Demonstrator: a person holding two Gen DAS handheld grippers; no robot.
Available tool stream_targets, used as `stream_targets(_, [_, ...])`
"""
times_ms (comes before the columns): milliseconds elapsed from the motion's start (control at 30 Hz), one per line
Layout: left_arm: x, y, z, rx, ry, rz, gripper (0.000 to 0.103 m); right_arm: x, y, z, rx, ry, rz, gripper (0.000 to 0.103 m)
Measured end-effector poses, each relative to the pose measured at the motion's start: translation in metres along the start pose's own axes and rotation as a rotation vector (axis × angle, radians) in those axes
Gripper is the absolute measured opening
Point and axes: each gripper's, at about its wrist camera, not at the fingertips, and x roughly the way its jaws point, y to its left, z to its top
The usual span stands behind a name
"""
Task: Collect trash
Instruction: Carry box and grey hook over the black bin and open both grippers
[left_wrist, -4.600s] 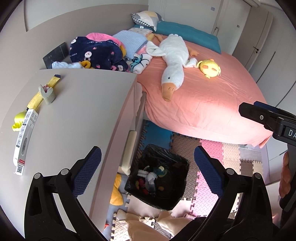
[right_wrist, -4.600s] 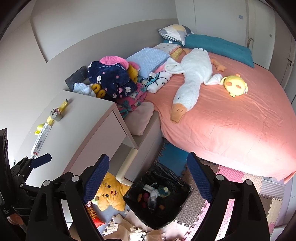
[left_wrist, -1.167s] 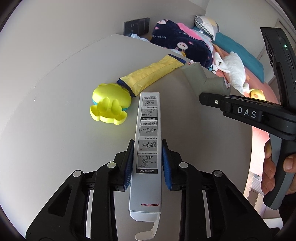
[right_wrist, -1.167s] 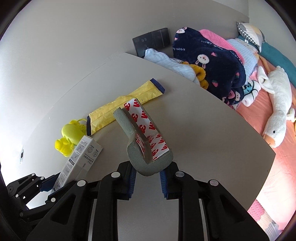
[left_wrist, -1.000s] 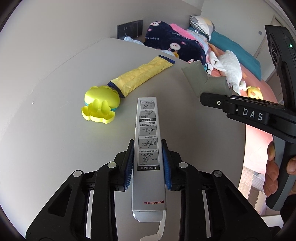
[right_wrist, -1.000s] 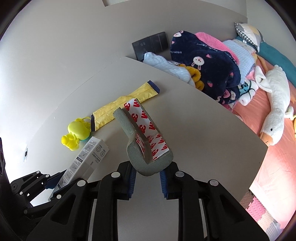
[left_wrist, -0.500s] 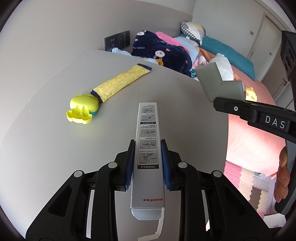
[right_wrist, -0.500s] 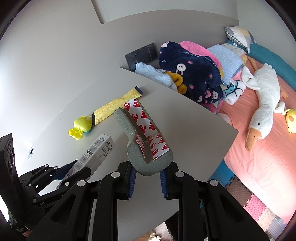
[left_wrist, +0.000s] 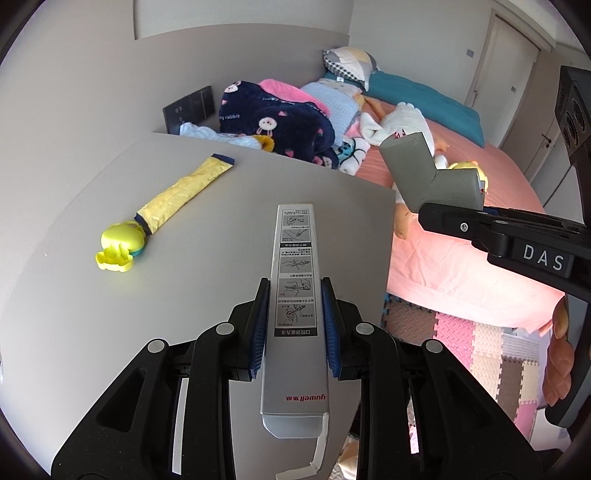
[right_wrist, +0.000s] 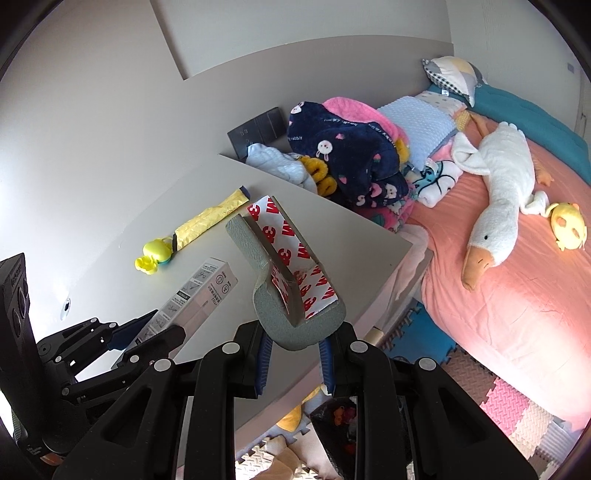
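Note:
My left gripper (left_wrist: 294, 325) is shut on a long silver carton (left_wrist: 295, 295) and holds it above the grey desk (left_wrist: 184, 295); the carton also shows in the right wrist view (right_wrist: 192, 295). My right gripper (right_wrist: 293, 347) is shut on a grey foam corner guard with red-and-white 3M backing (right_wrist: 288, 273), held above the desk's right edge; the guard also shows in the left wrist view (left_wrist: 424, 177). A yellow sachet (left_wrist: 184, 192) and a yellow duck toy (left_wrist: 118, 247) lie on the desk. The black trash bin (right_wrist: 340, 417) shows partly under my right gripper.
A bed with a pink sheet (right_wrist: 517, 295) lies to the right, with a white goose plush (right_wrist: 495, 192), a yellow plush (right_wrist: 569, 221) and piled clothes (right_wrist: 343, 147). Foam floor mats (left_wrist: 480, 350) lie below. A wall socket panel (left_wrist: 188, 107) is behind the desk.
Both grippers have lifted and pulled back from the desk toward its right edge, each still holding its item. The sachet and duck toy stayed on the desk.

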Motion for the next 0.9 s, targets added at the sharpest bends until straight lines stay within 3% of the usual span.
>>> stream_targets(900, [0.004,-0.116,-0.007,0.148,0.016,-0.127,0.026,-0.079,-0.093,-0.059,0.13,-0.055,-0.096,0.024])
